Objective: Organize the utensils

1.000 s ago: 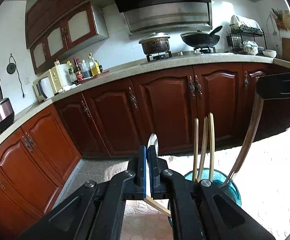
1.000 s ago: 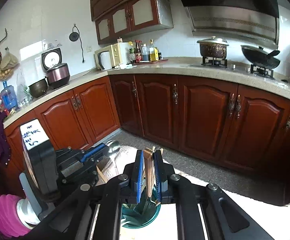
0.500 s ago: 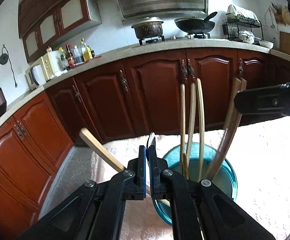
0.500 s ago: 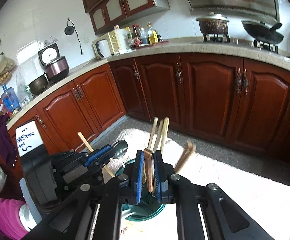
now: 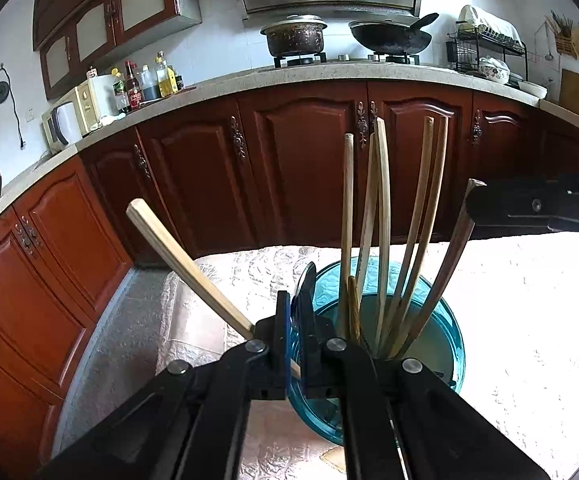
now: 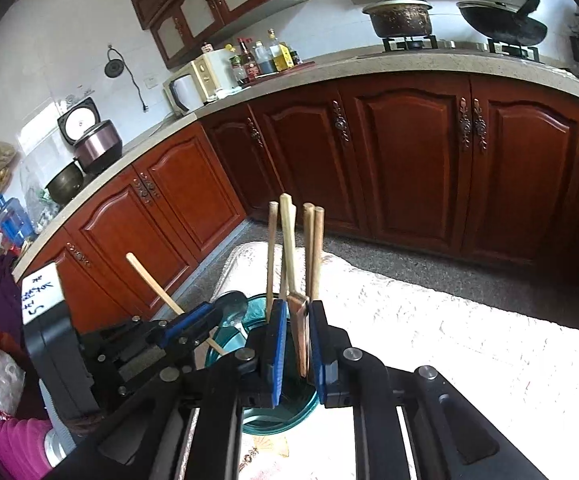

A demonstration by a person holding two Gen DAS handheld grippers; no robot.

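Utensils point(image 5: 381, 232): several wooden handles stand upright in teal bowl point(image 5: 449, 344) on white patterned cloth point(image 5: 529, 300). Left gripper point(image 5: 297, 320) is clamped on a spoon point(image 5: 185, 264): wooden handle sticks out up-left, metal end pokes up between the fingers, right at the bowl's near rim. Right gripper point(image 6: 295, 336) is clamped on a wooden utensil point(image 6: 300, 328), blade between the pads, over the bowl; from the left wrist view its handle point(image 5: 445, 276) slants down into the bowl. Red-brown cabinets point(image 5: 301, 160) behind.
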